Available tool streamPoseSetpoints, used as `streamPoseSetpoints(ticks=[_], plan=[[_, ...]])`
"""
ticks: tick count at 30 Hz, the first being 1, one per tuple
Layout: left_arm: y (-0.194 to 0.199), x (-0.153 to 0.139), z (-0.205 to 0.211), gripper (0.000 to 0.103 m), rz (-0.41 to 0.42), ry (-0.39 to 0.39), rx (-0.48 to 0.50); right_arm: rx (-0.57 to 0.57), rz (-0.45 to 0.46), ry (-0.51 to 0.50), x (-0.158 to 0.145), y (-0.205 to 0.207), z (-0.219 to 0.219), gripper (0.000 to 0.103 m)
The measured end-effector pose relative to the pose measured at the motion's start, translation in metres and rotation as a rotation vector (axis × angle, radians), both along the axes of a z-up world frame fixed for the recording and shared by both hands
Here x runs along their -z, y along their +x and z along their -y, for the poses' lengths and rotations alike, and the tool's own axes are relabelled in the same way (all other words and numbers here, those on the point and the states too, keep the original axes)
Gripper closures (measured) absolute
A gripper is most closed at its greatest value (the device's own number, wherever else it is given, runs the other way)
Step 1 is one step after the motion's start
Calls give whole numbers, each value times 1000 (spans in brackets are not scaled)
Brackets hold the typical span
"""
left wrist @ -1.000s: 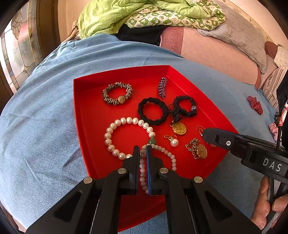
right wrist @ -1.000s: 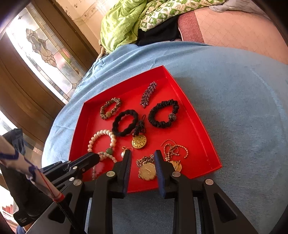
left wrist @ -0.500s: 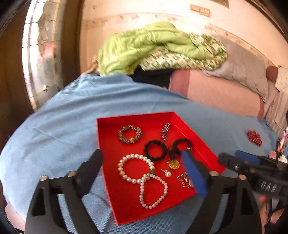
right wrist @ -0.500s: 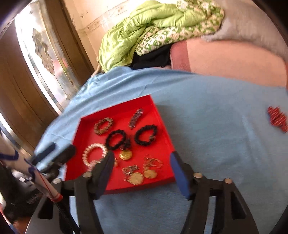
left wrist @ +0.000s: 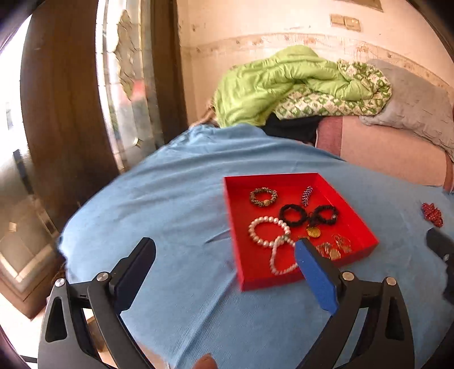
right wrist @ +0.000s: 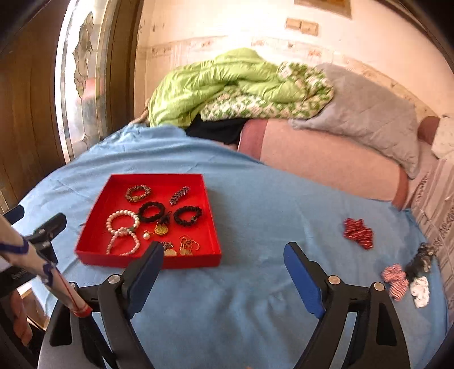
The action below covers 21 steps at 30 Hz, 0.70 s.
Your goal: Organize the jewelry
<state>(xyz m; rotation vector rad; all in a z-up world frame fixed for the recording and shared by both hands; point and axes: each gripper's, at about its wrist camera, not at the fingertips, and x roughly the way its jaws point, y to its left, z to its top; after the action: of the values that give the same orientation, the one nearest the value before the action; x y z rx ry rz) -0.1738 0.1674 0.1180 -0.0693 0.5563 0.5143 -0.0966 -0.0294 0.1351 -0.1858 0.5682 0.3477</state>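
Red hair bow [right wrist: 358, 233] beside tray [right wrist: 147, 260]

Home bedroom. Bed spread with light blue woven sheet [right wrist: 255, 198]; pink mattress cover [right wrist: 326, 161] showing beyond it. Crumpled lime-green quilt [right wrist: 215, 82] with green-and-white patterned reverse heaped at far end, beside grey quilted pillow [right wrist: 366, 119]. Dark brown wooden door [left wrist: 65, 108] with patterned frosted glass panel [left wrist: 124, 71] at left. Worn cream plaster wall [left wrist: 283, 22], paint flaking, brass switch plates [left wrist: 344, 22] on it. Shallow square red tray [right wrist: 96, 210] of bracelets, hair ties, pendants on sheet; fabric scrunchies [right wrist: 395, 279] scattered near bed edge.
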Motion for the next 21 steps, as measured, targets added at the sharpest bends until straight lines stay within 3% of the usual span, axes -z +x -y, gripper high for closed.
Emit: streamPoseSetpoints(ticks=[5,8,16,21], plan=[[-51,4,8,5,50,-1,-24,0,92,8,-6,-59,21,10],[-69,5,8,5,74,-41,-36,-3,145,-21,1,-87,25,9],[-57,12,24,5,22,-13,-13,-84,168,-57,17,-111,12,9],[-45,18,26,5,-27,-51,-1,-84,124,-57,26,-102,14,9]])
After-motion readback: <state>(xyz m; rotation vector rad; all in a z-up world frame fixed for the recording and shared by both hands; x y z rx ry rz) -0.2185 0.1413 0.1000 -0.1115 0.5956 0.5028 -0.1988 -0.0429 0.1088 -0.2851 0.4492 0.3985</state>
